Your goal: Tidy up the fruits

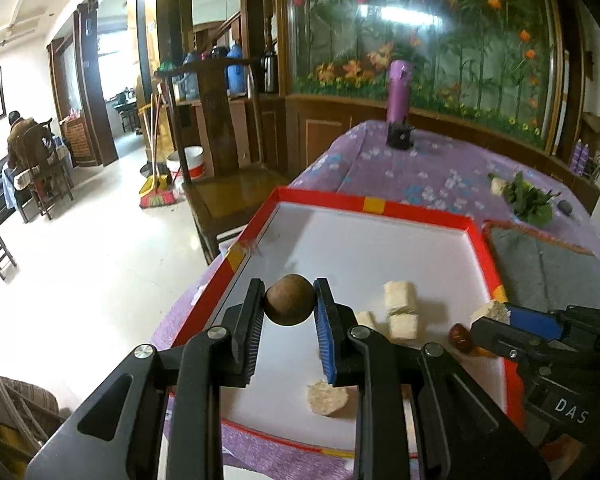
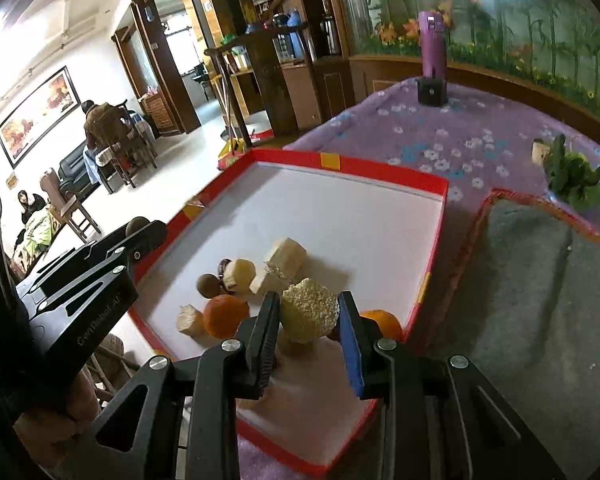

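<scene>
Left gripper (image 1: pixel 289 300), marked perhaps "GenRobot AI", clamps brown ball (image 1: pixel 289 299); right gripper (image 2: pixel 309 314) clamps corn chunk (image 2: pixel 309 315).

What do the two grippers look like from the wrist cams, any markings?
Both are matte black linkage frames with silver pivot bolts. The left gripper has one black ribbed pad and one blue ribbed pad; so has the right gripper. White lettering shows on their bodies: "DAS" on the right one in the left view, "GenRobot AI" on the left one in the right view. No cables or sleeves visible.
</scene>
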Demonstrator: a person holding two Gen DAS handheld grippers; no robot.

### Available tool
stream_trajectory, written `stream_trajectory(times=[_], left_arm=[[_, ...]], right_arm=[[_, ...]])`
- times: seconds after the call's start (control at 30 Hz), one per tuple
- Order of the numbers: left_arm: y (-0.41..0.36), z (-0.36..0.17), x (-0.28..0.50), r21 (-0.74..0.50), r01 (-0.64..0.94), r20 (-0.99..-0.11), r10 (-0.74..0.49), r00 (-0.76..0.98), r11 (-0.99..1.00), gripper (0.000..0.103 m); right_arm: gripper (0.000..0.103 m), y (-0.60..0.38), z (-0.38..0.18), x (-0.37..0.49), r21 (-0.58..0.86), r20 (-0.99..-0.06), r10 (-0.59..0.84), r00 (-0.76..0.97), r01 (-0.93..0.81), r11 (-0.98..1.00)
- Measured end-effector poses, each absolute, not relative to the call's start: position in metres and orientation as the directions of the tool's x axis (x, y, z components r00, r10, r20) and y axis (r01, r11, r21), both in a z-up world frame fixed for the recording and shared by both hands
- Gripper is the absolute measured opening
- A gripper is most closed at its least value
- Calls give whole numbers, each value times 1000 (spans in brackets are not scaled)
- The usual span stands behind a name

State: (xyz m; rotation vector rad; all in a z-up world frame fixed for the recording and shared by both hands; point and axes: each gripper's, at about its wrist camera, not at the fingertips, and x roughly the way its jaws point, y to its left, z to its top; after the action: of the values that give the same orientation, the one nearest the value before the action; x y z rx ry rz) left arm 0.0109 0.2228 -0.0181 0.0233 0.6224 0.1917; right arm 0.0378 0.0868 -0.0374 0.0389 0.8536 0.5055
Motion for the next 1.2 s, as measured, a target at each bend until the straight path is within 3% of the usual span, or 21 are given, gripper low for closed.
stream_trajectory(times=[0.67,0.87,0.97,1.03,1.17,1.2], left_arm=[[228,-51,51,78,-182,-685,185,705,980,22],[224,-48,44,89,-218,-690,218,690,972,24],[219,-34,34,95,-233,-656,237,717,968,37],[215,-24,26,96,-247,-624,252,740,964,55],[201,0,2,92,-244,-555,253,793,965,65],[198,5,-3,92,-240,-541,250,803,966,71]], right_arm=[[32,96,-59,70,211,-734,395,552,-367,906],[34,87,-43,56,199,-698,393,599,-365,909],[36,76,-29,44,164,-668,374,644,-363,917],[38,64,-21,36,162,-648,366,668,-349,923],[44,38,-8,25,181,-623,357,696,-316,931],[45,30,-5,22,183,-615,351,706,-306,934]])
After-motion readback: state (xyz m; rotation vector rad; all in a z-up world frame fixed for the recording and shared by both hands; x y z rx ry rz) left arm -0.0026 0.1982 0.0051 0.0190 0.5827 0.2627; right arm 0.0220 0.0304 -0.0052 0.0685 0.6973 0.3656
